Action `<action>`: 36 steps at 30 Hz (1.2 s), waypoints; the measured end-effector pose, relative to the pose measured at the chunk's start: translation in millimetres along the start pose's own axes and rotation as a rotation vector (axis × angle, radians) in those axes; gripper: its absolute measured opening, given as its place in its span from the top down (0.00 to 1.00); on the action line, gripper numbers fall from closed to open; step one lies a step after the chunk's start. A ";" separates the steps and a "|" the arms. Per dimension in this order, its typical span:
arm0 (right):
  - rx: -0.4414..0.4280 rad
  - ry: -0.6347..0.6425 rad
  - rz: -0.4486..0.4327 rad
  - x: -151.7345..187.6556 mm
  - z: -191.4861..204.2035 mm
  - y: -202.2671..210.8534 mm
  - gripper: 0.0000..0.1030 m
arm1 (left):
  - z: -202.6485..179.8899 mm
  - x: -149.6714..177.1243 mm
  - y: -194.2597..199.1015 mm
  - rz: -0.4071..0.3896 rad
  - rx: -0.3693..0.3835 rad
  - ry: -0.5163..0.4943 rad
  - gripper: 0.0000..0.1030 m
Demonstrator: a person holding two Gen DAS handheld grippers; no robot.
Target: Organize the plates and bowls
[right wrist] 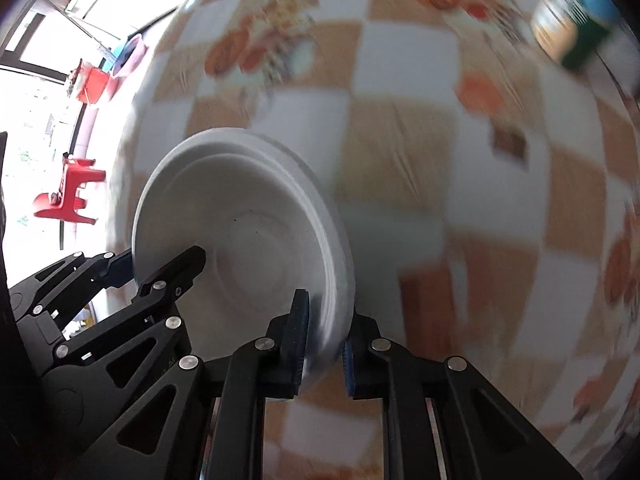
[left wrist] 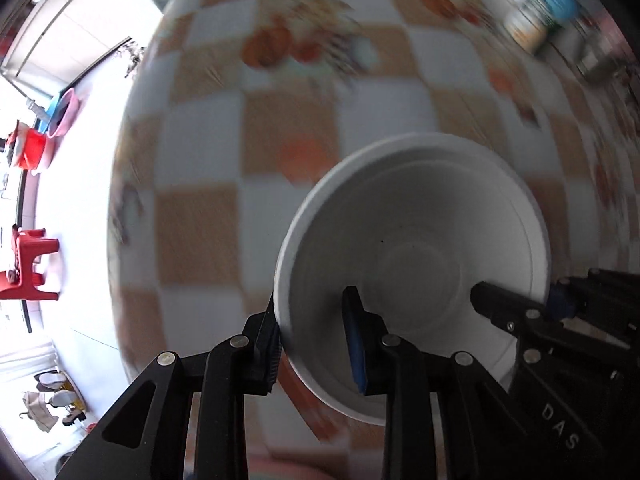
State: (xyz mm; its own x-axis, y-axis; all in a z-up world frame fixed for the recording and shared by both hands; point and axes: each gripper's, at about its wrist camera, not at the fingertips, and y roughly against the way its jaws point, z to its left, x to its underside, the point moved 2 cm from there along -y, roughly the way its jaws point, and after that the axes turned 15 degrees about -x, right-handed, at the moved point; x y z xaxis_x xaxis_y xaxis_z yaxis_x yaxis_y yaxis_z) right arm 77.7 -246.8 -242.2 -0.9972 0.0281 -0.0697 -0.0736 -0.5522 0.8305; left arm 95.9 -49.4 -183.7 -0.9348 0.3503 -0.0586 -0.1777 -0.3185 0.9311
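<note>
**Two grippers pinched one white bowl over the checked table**

Two grippers held the same white bowl [left wrist: 416, 264] by opposite parts of its rim, and the bowl was the nearest thing in both wrist views. The left gripper [left wrist: 316, 344] was closed on the rim, one finger outside the wall and one inside. The right gripper [right wrist: 324, 356] was clamped likewise on the far side of the rim, one pad inside the bowl and one outside. Each gripper reached into the other's view across the bowl, so the bowl's hollow was partly blocked by black fingers.

Beneath and beyond the bowl spread the table [left wrist: 288, 128], covered with an orange-and-white checked cloth printed with fruit; it was smeared by blur. Whether the bowl touched the cloth could not be told.

Farther across the table from the bowl, near its far edge, stood a blurred tin with a blue top [left wrist: 548, 4]. Off the table's side, well apart from the bowl, a red plastic stool [left wrist: 30, 264] stood on a pale floor. Beyond it lay a red basin [left wrist: 32, 148] and a pink basin [left wrist: 66, 110], next to each other beside a bright doorway.
</note>
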 end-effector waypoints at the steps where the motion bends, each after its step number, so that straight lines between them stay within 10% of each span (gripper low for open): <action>1: 0.001 -0.007 0.009 12.5 -3.7 1.6 0.83 | -7.3 12.1 3.0 0.000 0.000 -0.010 0.70; 11: -0.026 -0.144 0.060 112.9 -34.1 7.3 0.83 | -55.4 99.3 20.7 0.000 -0.021 -0.083 0.71; 26: -0.029 -0.132 -0.003 129.8 -33.1 46.2 0.83 | -35.5 115.6 49.7 -0.015 0.003 -0.041 0.70; 36: 0.021 -0.214 -0.072 168.2 -54.0 100.1 0.83 | -79.8 120.1 110.3 -0.094 0.060 -0.225 0.70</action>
State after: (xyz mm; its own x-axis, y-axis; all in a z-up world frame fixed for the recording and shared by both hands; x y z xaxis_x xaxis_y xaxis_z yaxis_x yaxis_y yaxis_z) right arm -96.6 -342.3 -200.7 -0.9698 0.2437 -0.0119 -0.1423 -0.5253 0.8389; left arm -60.6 -112.8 -116.7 -0.8217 0.5656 -0.0705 -0.2356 -0.2243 0.9456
